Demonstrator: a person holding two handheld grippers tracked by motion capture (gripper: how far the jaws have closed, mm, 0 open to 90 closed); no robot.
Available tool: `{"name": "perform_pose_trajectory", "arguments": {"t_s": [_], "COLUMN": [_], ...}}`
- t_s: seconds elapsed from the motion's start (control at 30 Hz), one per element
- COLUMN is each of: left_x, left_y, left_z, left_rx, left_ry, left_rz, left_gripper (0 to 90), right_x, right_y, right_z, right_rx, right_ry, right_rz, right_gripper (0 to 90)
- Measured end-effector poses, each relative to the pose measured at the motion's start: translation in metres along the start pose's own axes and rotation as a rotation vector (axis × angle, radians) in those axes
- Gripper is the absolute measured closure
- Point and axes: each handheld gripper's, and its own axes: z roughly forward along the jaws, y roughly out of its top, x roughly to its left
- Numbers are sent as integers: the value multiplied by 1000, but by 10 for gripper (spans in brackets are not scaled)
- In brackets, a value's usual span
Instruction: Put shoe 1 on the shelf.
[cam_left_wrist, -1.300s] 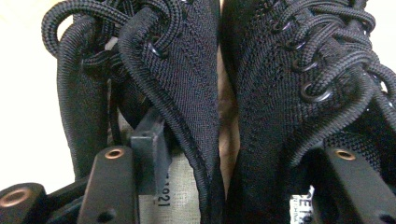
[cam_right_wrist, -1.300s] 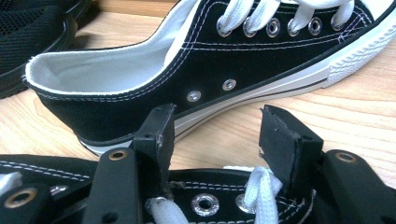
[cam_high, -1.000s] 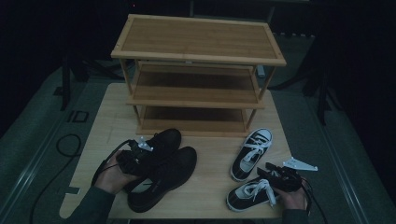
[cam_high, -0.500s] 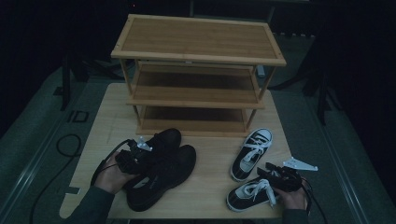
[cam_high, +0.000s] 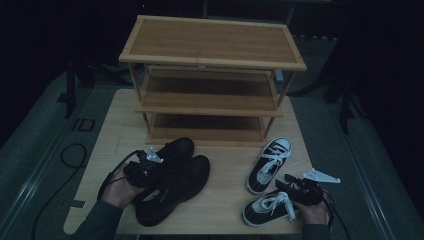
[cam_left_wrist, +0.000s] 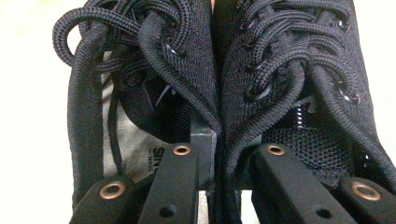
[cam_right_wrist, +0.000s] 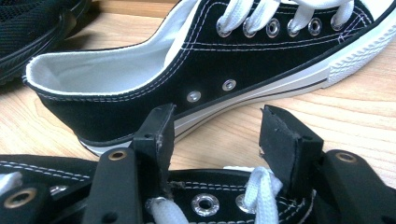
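A pair of black lace-up shoes lies side by side at the table's front left. My left gripper is on them. In the left gripper view the left gripper is shut, pinching the two shoes' adjoining inner walls together. Two black-and-white sneakers sit at the front right, one farther and one nearer. My right gripper stands open over the near sneaker's laced edge. In the right gripper view the right gripper straddles that sneaker's eyelet edge, with the far sneaker beyond.
A three-tier wooden shoe rack stands at the back of the wooden table, its shelves bare. A black cable loops on the floor at the left. Dark floor surrounds the table.
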Motion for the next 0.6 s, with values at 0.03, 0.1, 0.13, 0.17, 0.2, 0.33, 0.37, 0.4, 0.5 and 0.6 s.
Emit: {"name": "perform_pose_trajectory", "arguments": {"t_s": [0.03, 0.1, 0.13, 0.17, 0.2, 0.33, 0.37, 0.4, 0.5, 0.6], "left_x": [0, -1, -1, -1, -2, -4, -5, -4, -4, -4], "left_y": [0, 0, 0, 0, 2, 4, 5, 5, 6, 9], "left_z": [0, -1, -2, -2, -3, -4, -4, -4, -6, -10], "left_rx": [-3, -8, -15, -15, -18, -20, -22, -23, -36, -42], "left_ry": [0, 5, 3, 3, 5, 19, 21, 22, 24, 17], "left_rz": [-2, 0, -3, -3, 1, 4, 4, 4, -5, -1], "left_gripper": [838, 841, 847, 860, 861, 864, 864, 864, 864, 863], "right_x": [0, 0, 0, 0, 0, 0, 0, 0, 0, 0], "right_y": [0, 0, 0, 0, 0, 0, 0, 0, 0, 0], "right_z": [0, 0, 0, 0, 0, 0, 0, 0, 0, 0], "right_rx": [0, 0, 0, 0, -1, -1, -1, -1, -1, -1], "right_ry": [0, -1, -1, 0, 0, 0, 1, 1, 1, 1], "right_rz": [0, 0, -1, 0, -1, -1, -1, -1, 0, 1], "right_gripper": [449, 449, 449, 450, 450, 450, 450, 450, 450, 450]}}
